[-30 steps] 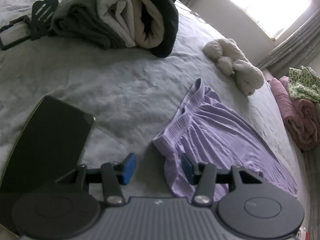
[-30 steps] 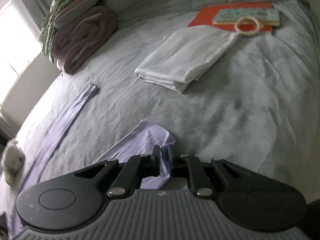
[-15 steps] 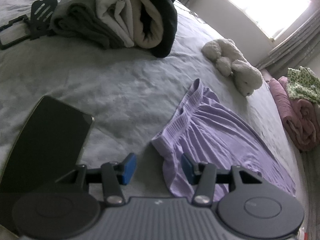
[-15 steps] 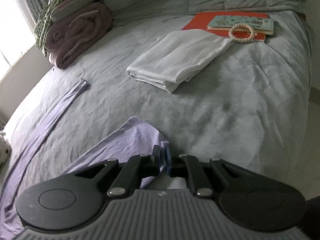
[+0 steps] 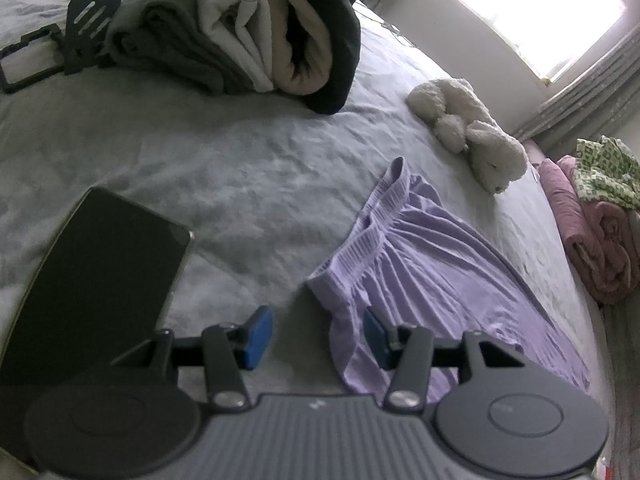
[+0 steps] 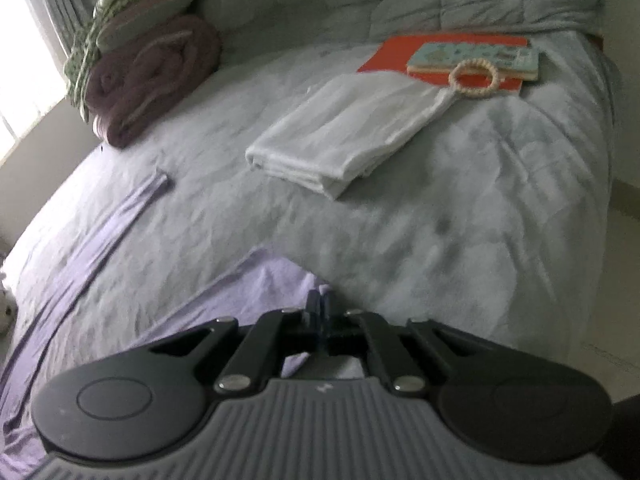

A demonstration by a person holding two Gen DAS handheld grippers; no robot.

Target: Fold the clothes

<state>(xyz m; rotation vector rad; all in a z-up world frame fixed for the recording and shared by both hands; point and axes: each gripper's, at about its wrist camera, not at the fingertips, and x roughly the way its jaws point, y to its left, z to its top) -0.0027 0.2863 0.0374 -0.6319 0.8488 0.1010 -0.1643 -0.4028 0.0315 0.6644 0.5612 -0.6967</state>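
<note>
Grey bed [image 5: 240, 168] from the left wrist: lilac garment [image 5: 436, 264] spread flat, waistband bunched at the near end, left gripper [image 5: 316, 334] agape around that waistband corner, gripping nothing; heaped clothes [image 5: 256, 28] and tablet [image 5: 96, 276] nearby. From the right wrist: right gripper [image 6: 319, 312] clenched on a lilac hem corner, folded white cloth [image 6: 352, 132] beyond. Lilac piece unfolded yet, white one done.

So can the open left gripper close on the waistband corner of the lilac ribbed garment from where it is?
Probably yes. The left gripper has its jaws open, and the lilac ribbed garment has its waistband corner lying just inside the right-hand jaw, with only bare grey bedsheet around it.
</note>
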